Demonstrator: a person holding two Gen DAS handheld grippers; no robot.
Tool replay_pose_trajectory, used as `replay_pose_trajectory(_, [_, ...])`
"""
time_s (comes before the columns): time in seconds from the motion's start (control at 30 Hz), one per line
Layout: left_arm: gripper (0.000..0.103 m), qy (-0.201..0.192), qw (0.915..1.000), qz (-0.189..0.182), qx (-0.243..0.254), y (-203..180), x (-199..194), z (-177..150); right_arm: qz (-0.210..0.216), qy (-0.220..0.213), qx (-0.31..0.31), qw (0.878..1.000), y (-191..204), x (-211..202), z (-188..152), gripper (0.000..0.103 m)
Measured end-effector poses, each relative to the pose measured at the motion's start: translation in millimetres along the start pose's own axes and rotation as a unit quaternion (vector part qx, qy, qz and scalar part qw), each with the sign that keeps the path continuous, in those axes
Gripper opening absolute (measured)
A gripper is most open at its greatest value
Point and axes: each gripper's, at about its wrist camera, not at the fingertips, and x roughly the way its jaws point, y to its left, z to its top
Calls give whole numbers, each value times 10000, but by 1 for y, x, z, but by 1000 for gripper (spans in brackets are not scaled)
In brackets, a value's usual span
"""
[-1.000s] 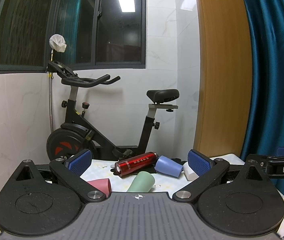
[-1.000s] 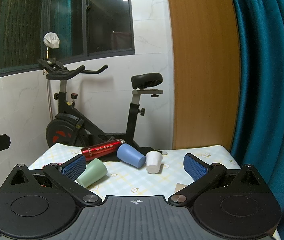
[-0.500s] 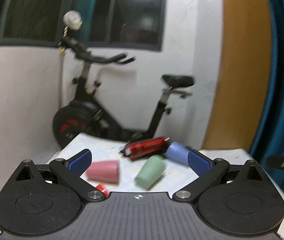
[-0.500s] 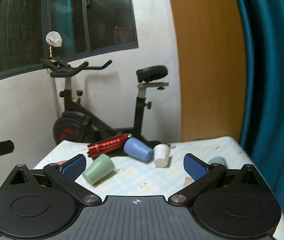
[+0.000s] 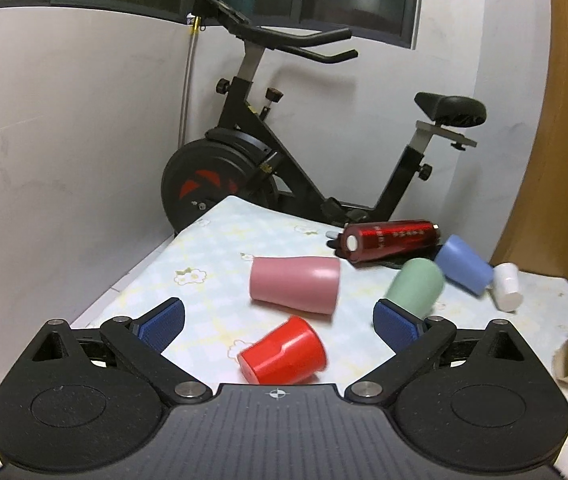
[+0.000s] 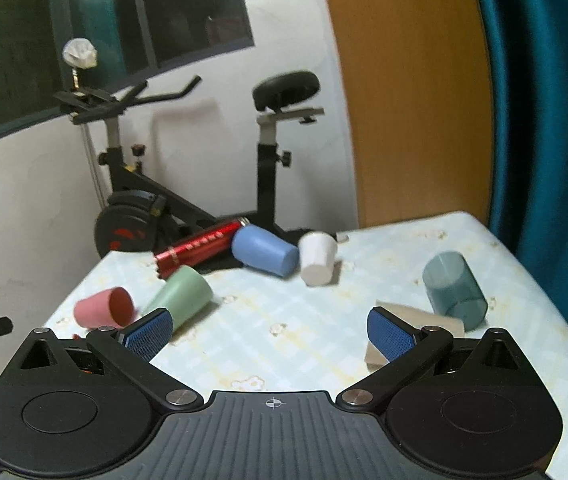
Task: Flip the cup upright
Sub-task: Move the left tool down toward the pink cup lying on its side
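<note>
Red bottle (image 5: pixel 392 241) with unreadable white lettering, behind toppled pink cup (image 5: pixel 295 285)

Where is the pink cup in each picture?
Left wrist view: the pink cup lies on its side in the middle, just beyond the red cup.
Right wrist view: the pink cup lies at the far left, its open mouth facing the camera.
Shared landmark: the green cup lies to its right in both.
</note>
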Motion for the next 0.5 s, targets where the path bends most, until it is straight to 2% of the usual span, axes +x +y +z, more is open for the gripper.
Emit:
replay_pose_trajectory(0.13, [88,-72,9990,-76,436,-2,26,-9,-25,218,165,9996,-10,23,-9,103])
replay_pose_trajectory(0.2, [87,-67,9968,-90,797,-7,38,-15,-59,336,202,9992,-12,33,-13,103])
replay_pose_trajectory(0.37, [87,194,9863,-505,1560,-14,59,-34,-139,543,279,9980,-20,51,-22,103])
replay_pose_trajectory(0.5, [87,364,9831,-551,1707,-6,70,-40,-185,668,295,9972,-20,63,-26,103])
